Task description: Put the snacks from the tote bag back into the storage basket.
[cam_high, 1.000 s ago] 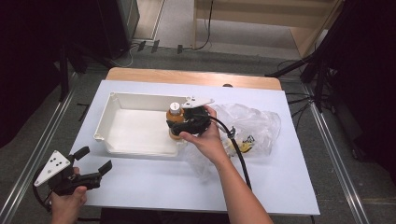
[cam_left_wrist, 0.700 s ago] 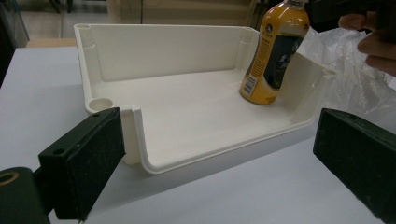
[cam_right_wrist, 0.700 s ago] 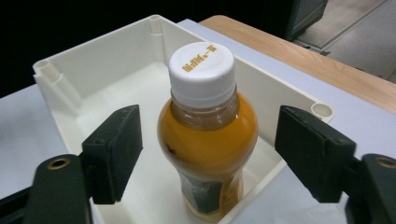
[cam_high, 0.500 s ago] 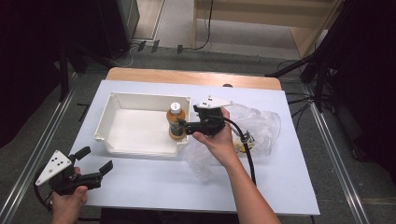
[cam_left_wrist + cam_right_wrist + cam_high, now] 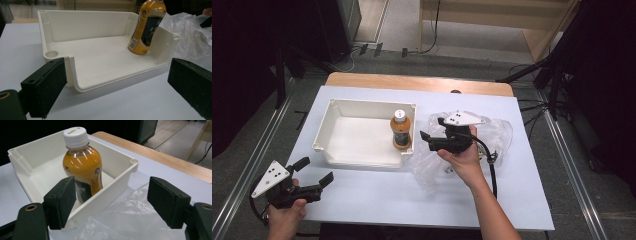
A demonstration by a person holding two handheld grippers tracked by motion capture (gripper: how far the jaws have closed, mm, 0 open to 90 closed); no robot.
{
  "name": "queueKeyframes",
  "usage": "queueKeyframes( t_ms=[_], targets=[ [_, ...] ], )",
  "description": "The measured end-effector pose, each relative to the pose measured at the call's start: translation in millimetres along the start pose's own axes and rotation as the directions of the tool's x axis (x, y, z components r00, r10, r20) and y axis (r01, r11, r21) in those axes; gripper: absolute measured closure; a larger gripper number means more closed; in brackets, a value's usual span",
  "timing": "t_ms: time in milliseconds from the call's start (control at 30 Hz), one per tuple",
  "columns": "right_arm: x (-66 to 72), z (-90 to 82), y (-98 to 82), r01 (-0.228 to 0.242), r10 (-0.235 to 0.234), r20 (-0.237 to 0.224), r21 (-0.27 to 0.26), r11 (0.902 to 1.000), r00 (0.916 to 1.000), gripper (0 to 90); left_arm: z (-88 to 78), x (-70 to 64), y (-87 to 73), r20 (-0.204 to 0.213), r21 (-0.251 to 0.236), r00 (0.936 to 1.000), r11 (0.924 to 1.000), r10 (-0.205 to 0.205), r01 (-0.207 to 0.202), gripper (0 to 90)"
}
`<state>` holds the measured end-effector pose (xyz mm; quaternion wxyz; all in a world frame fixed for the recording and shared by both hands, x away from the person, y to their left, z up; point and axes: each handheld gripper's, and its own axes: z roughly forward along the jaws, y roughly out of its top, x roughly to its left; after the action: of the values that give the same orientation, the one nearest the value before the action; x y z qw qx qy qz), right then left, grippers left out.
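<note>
An orange drink bottle point(image 5: 401, 131) with a white cap stands upright in the right near corner of the white bin point(image 5: 357, 137). My right gripper point(image 5: 427, 141) is open just right of the bin, over the clear plastic bag point(image 5: 492, 132), with its jaws apart and pointing at the bottle. In the right gripper view the bottle point(image 5: 82, 165) stands beyond the bin wall point(image 5: 120, 175), between the open pads point(image 5: 61, 200) but farther off. My left gripper point(image 5: 316, 171) is open at the table's near left corner, empty. It faces the bin point(image 5: 100, 60) and the bottle point(image 5: 146, 27).
The crumpled bag point(image 5: 190, 32) lies right of the bin and holds a few small items. The white tabletop point(image 5: 377, 192) has free room in front of the bin. A wooden board edge point(image 5: 419, 82) runs along the far side.
My right gripper has let go of the bottle and drawn back to the right, out of the bin. The bottle stays upright in the bin. The left gripper has barely moved.
</note>
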<state>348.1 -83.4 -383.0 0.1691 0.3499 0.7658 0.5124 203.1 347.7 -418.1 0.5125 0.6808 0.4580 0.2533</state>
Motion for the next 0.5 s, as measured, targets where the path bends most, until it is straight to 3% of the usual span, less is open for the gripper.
queueKeyframes(
  t_ms=[500],
  targets=[
    [-12.5, -29.7, -18.7, -0.002, 0.003, 0.031, -0.022, 0.9998, 0.9995, 21.8, -0.5, -0.1, -0.9, 0.004, 0.004, 1.0000, 1.0000, 0.005, -0.005, 2.6]
  ],
)
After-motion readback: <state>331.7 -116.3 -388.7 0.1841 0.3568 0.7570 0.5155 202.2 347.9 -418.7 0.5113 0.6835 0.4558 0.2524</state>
